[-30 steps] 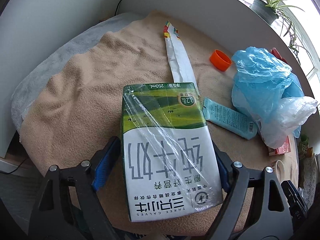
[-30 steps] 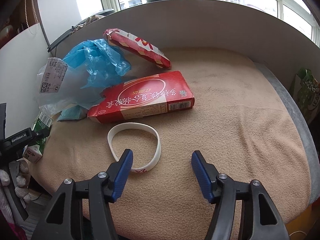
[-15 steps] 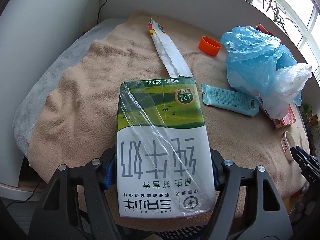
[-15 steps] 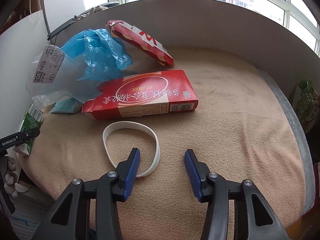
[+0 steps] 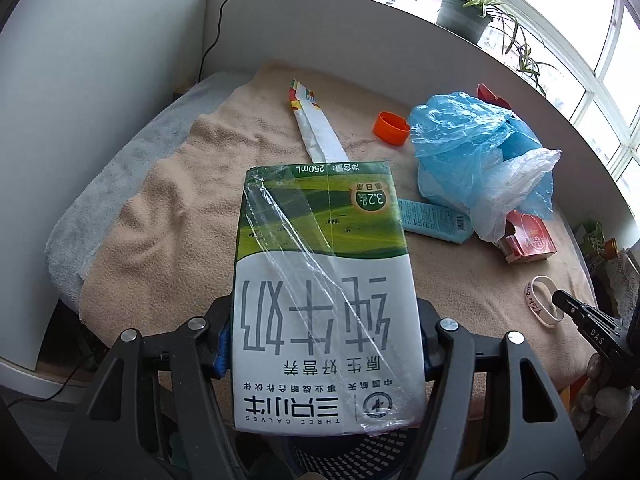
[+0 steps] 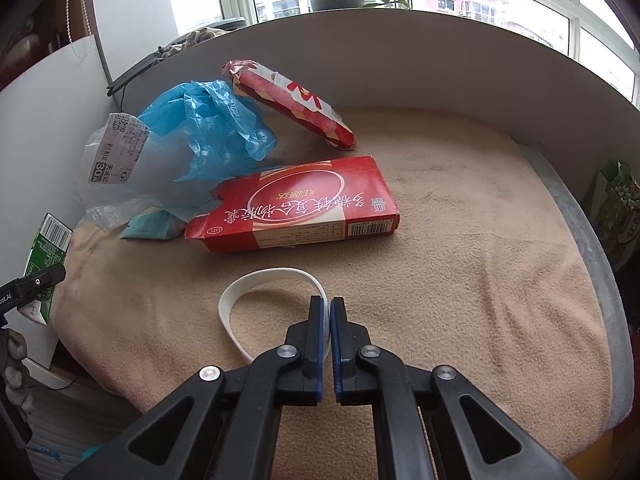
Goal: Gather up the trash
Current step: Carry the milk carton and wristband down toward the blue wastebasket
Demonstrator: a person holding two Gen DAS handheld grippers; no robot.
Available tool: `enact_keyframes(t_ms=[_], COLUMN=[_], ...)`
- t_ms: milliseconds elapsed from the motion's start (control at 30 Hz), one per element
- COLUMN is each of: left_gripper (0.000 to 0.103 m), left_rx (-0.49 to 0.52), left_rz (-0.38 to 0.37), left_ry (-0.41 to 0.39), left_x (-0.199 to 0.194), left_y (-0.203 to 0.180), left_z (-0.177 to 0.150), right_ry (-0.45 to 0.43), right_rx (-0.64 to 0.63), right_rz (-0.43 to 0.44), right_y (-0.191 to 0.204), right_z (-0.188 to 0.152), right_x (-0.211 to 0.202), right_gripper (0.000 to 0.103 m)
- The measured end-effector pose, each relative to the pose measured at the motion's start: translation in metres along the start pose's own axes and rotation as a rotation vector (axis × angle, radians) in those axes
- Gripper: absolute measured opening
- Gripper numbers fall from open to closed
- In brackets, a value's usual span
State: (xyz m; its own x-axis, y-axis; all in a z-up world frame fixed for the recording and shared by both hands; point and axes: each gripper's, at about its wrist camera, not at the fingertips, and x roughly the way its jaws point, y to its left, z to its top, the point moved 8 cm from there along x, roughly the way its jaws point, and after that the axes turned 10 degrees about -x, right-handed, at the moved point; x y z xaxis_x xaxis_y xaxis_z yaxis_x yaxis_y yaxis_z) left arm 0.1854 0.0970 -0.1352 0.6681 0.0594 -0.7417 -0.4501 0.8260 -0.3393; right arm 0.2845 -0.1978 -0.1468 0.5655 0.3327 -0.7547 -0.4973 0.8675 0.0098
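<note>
My left gripper (image 5: pixel 324 340) is shut on a green and white milk carton (image 5: pixel 324 280) and holds it above the near edge of the beige towel (image 5: pixel 180 208). The carton also shows at the left of the right wrist view (image 6: pixel 44 252). My right gripper (image 6: pixel 330 312) is shut on the right side of a white wristband (image 6: pixel 256 284) that lies on the towel; the band also shows in the left wrist view (image 5: pixel 540 304). A black mesh basket (image 5: pixel 344 456) shows just below the carton.
On the towel lie a red box (image 6: pixel 296 208), a red snack wrapper (image 6: pixel 296 104), a blue plastic bag (image 6: pixel 204 136), a teal sachet (image 5: pixel 436 220), an orange cap (image 5: pixel 390 128) and a torn white wrapper (image 5: pixel 316 128). A white wall (image 6: pixel 440 64) curves behind.
My right gripper moved forward and closed on the wristband's right side. My left gripper lifted the milk carton up and back toward the towel's near edge.
</note>
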Motion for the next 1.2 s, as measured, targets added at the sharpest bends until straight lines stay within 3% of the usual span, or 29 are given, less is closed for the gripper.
enact_keyframes(t_ms=[367,700,1200], left_gripper=[0.067,0.067,0.067], left_rx=[0.039,0.079,0.110], left_rz=[-0.125,-0.211,-0.206], left_ry=[0.038,0.116,0.285], left_x=[-0.039,-0.051,-0.020], left_y=[-0.025,-0.047,-0.046], left_z=[-0.046,-0.102,-0.192], right_ry=[-0.092,-0.138,-0.071], right_rx=[0.016,-0.023,-0.113], right_rz=[0.049,0.100,0.127], right_y=[0.007,0.032,0.072], right_z=[0.000,-0.022,-0.078], right_x=[-0.051,-0.093,-0.097], right_gripper=[0.000,0.000,0.000])
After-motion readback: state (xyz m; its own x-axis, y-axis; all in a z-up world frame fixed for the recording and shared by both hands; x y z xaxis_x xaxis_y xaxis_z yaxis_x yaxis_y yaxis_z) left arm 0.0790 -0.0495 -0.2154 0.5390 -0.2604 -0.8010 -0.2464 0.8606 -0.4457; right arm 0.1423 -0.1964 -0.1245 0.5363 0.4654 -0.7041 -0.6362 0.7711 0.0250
